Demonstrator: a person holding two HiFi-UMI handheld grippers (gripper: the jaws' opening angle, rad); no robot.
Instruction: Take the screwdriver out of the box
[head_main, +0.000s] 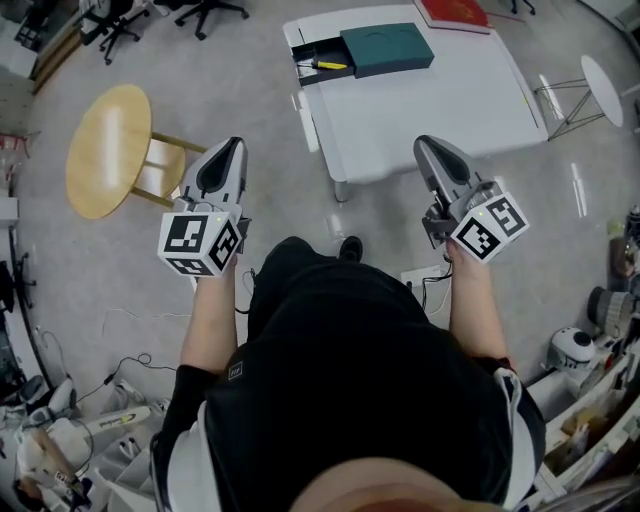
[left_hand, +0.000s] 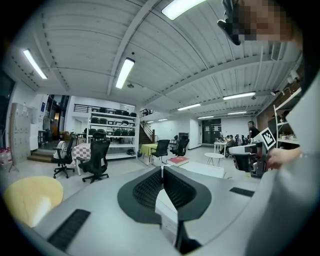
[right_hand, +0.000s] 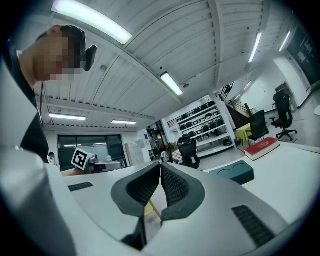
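A yellow-handled screwdriver (head_main: 331, 65) lies in the uncovered end of a white box (head_main: 307, 52) at the far left of the white table (head_main: 460, 110). The box's dark teal lid (head_main: 387, 50) is slid to the right; it also shows in the right gripper view (right_hand: 235, 173). My left gripper (head_main: 234, 146) hangs over the floor, short of the table's near left corner, jaws together and empty (left_hand: 162, 170). My right gripper (head_main: 424, 143) sits at the table's near edge, shut with nothing in it (right_hand: 160, 167). Both are well short of the box.
A red book (head_main: 455, 12) lies at the table's far edge. A round wooden stool (head_main: 108, 150) stands on the floor to the left, a small white round table (head_main: 603, 88) to the right. Office chairs (left_hand: 95, 160) and shelves fill the room beyond.
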